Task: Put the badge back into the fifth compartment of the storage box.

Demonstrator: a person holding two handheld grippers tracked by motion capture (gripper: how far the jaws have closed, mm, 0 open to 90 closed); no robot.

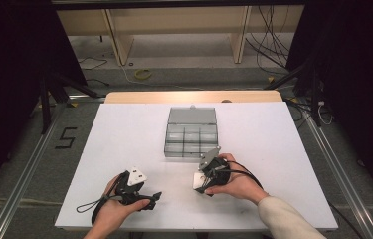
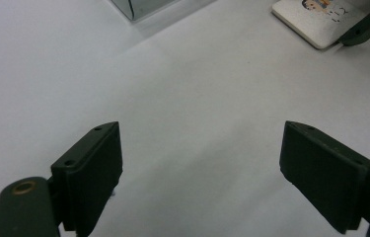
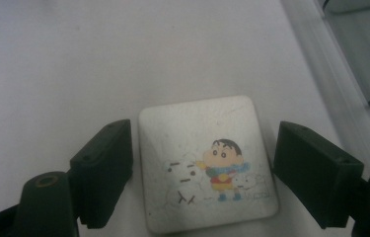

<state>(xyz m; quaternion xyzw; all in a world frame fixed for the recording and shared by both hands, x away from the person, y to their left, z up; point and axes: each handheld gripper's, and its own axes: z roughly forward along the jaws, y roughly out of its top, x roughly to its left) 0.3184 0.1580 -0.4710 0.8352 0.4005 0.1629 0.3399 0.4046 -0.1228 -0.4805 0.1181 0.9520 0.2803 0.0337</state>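
My right gripper [image 3: 202,173] straddles a small white square tile [image 3: 207,163] with a cartoon print, lying flat on the white table [image 1: 124,139], just short of the clear compartment box [image 1: 190,133]. The jaws are apart, one on each side of the tile; the left one looks close to its edge, the right one stands off it, so no squeeze yet. To do this well I'd centre the tile between the pads, keep them low against the table, then close evenly on the two side edges so it doesn't skid or tilt. My left gripper [image 2: 202,173] rests wide open over bare table, nothing between the jaws, well clear.
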